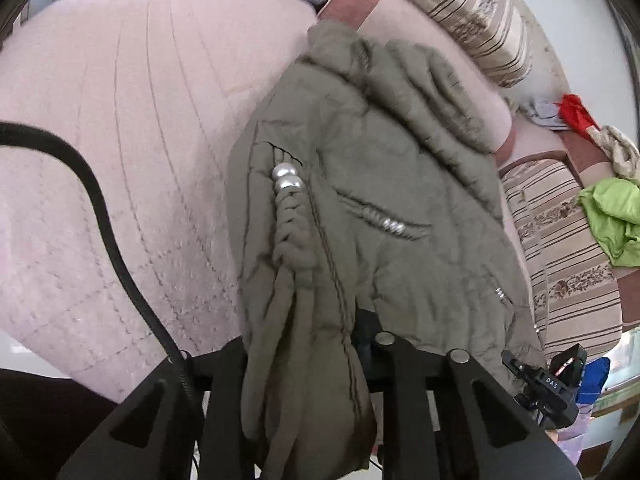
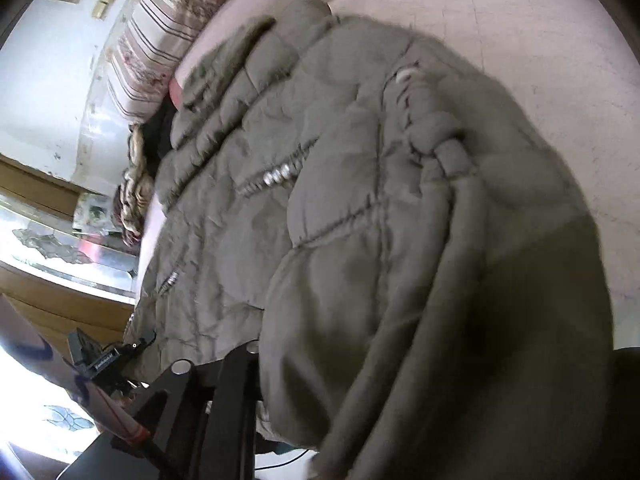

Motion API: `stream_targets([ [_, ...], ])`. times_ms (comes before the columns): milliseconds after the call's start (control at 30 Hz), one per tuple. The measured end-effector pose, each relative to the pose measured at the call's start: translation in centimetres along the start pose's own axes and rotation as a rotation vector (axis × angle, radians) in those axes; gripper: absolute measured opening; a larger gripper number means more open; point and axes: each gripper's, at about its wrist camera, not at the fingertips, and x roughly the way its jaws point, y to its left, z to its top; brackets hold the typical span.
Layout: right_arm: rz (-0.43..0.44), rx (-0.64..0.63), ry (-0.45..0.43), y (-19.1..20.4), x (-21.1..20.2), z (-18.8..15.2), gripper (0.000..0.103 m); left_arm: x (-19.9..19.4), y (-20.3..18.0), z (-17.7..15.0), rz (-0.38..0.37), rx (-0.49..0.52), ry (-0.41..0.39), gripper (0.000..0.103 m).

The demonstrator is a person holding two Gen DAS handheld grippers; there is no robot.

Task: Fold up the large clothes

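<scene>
Now the olive quilted jacket (image 1: 360, 184) lies on the pink quilted bed (image 1: 120, 120), near its edge by the striped cushions (image 1: 472, 12). The left tool (image 1: 308, 364) is clamped on the jacket's hem, and the right tool (image 2: 256, 364) is likewise clamped on bunched jacket fabric.

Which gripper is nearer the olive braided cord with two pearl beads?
Left. The braided cord drops straight into the shut jaws of the left gripper; at the right gripper it hangs off to one side.

A home: striped sofa cushions (image 1: 472, 12), strewn clothes (image 1: 612, 216).
</scene>
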Motion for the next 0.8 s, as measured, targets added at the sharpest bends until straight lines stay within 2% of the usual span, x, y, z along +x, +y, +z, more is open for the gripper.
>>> stream_targets([
  [167,0.03,-0.093,-0.037,2.7,-4.3,-0.6,0.018,-4.4,-1.3,-0.4,-0.014,0.054,-0.06,0.017],
  [300,0.052,-0.151,-0.043,3.8,-7.6,-1.9,0.018,-7.6,-1.2,-2.5,-0.023,0.094,-0.082,0.017],
  [433,0.028,-0.157,-0.02,3.4,-7.6,-2.2,0.018,-7.4,-0.8,-3.2,-0.017,0.079,-0.074,0.017],
  [633,0.027,-0.143,-0.025,3.6,-6.7,0.0,0.018,-7.2,-2.4,-0.3,-0.041,0.069,-0.112,0.017],
  [800,0.051,-0.164,-0.065,5.5,-7.1,3.2,0.018,-7.9,-4.5,3.8,-0.077,0.073,-0.18,0.017],
])
